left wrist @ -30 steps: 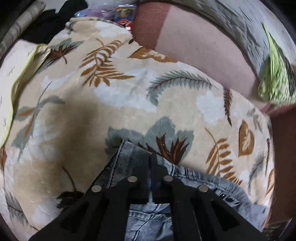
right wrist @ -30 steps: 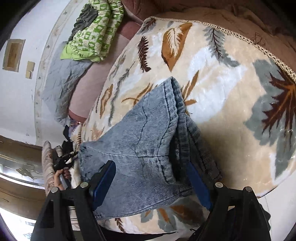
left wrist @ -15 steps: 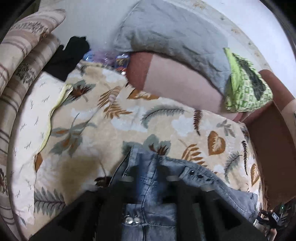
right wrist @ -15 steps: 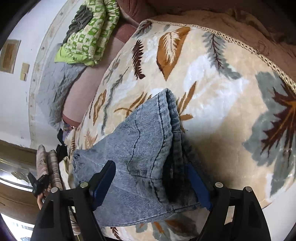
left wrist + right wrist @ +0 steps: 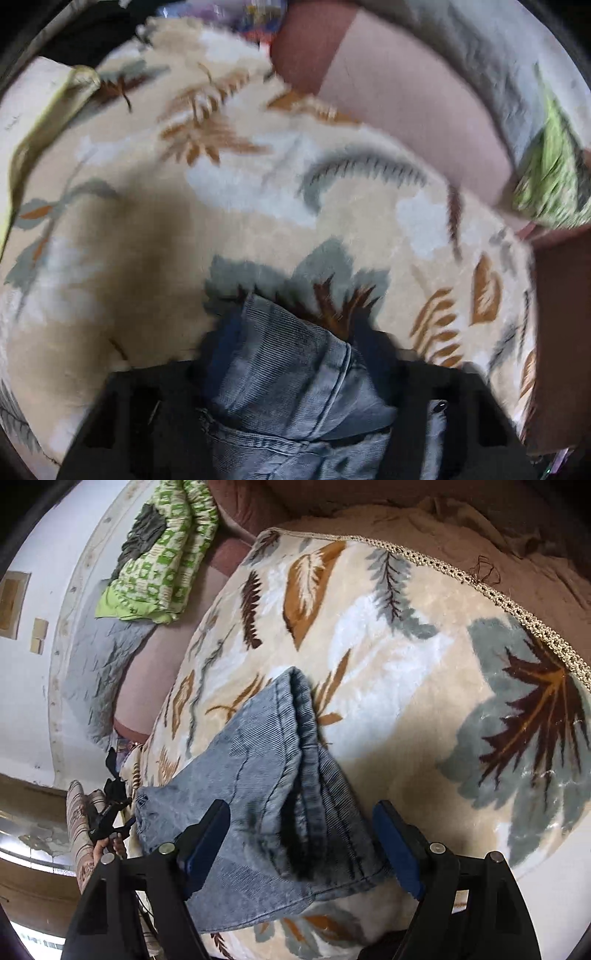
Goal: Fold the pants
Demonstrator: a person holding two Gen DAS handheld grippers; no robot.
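Light blue denim pants (image 5: 258,775) lie folded lengthwise on a leaf-patterned blanket (image 5: 424,657). My right gripper (image 5: 301,843) is open, its blue-padded fingers (image 5: 203,843) straddling the leg hems without touching them. In the blurred left wrist view my left gripper (image 5: 295,354) is open, its fingers apart on either side of the waistband end of the pants (image 5: 295,376). The left gripper also shows far off in the right wrist view (image 5: 109,818), held by a hand.
The blanket (image 5: 184,203) covers a bed. A grey quilted pillow (image 5: 99,664) and a green patterned cloth (image 5: 162,554) lie against the wall. A pink sheet (image 5: 406,96) lies behind the blanket. Striped cushions (image 5: 79,823) are at the far end.
My left gripper opened and let go of the waistband, which it held pinched one second ago. It lifted, then dropped low again. My right gripper stayed open over the hems.
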